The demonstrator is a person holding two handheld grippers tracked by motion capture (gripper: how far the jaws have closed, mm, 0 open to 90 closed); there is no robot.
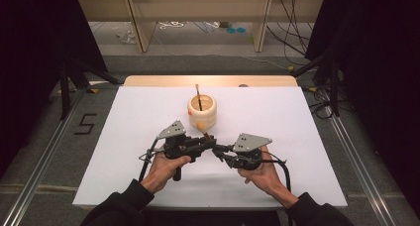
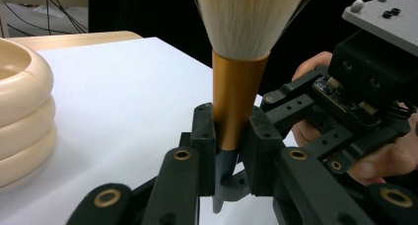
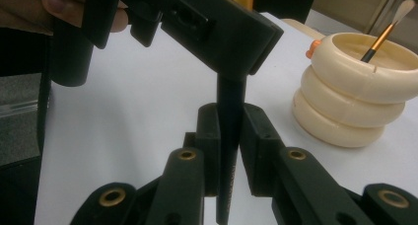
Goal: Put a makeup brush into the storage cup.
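Two grippers met at lower centre of the high view, one in each of the person's hands, over a white sheet covering the table.

Left gripper: left of centre, held in the left hand, one grey three-cornered plate on top. In the left gripper view its jaws were clenched on one large brush, pads pressed to either side of the copper ferrule where it meets the dark handle. Pale bristles fanned out at the top centre of that frame. No earlier look to compare the closing against.

Right gripper: right of centre, held in the right hand, also bearing one grey plate. In the right gripper view its jaws were clamped on the same brush's black handle, which stood upright at frame centre, with the left gripper crossing the upper left above it. So one brush, gripped twice: ferrule by the left, handle by the right.

One cream holder, ringed in three stacked bulges, stood on the sheet just above the grippers in the high view, at the far left edge of the left gripper view and at the right of the right gripper view. One thin brush leaned inside it, bristles up. One small orange tab showed on the holder's side in the right gripper view.

Brushes counted: two in all, one large in the jaws and one thin in the holder.
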